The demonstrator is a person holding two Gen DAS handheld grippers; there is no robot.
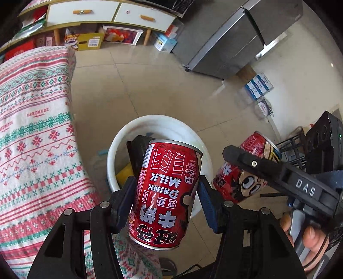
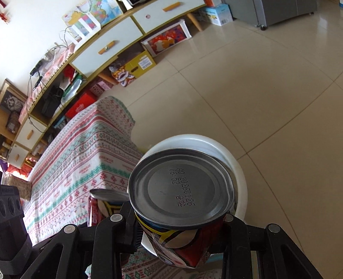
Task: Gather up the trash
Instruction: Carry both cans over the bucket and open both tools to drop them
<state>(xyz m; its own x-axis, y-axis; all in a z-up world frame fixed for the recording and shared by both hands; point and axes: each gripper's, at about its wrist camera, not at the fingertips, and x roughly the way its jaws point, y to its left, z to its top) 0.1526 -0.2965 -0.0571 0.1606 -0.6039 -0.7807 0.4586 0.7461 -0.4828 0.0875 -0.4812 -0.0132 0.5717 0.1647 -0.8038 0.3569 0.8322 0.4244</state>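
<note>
Spreading across most of both views, a floor of large glossy beige tiles (image 1: 137, 85) reflects daylight, and along the far wall runs a long low sideboard (image 1: 111, 12) with white drawers and orange handles, its underside packed with cardboard boxes and a framed picture. A grey cabinet on castors (image 1: 235, 40) stands at the right of the room, with blue and white cartons on the floor beside it. The tabletop (image 1: 36, 128) sits at the left, draped in a white cloth woven with red and green bands, its corner hanging down near a white round waste bin (image 1: 113, 154) on the floor; something black and something yellow lie inside the bin. The left claw (image 1: 166, 193) is clenched on a red milk drink can (image 1: 166, 193), blue pads pressing its two sides, held over the bin's mouth just past the tabletop edge. Its long axis runs away from the camera and tilts slightly to the right, and the printing reads upside down, so the can's base points toward the bin. The right claw (image 2: 180, 234) is clamped on a second red can (image 2: 182, 251) with a cartoon face, held just beside the first and above the bin's rim (image 2: 240, 171). In the right wrist view that can points its flat grey stamped end almost straight at the lens, its long axis lying along the fingers. A hand (image 1: 308, 238) grips the right tool's handle
</note>
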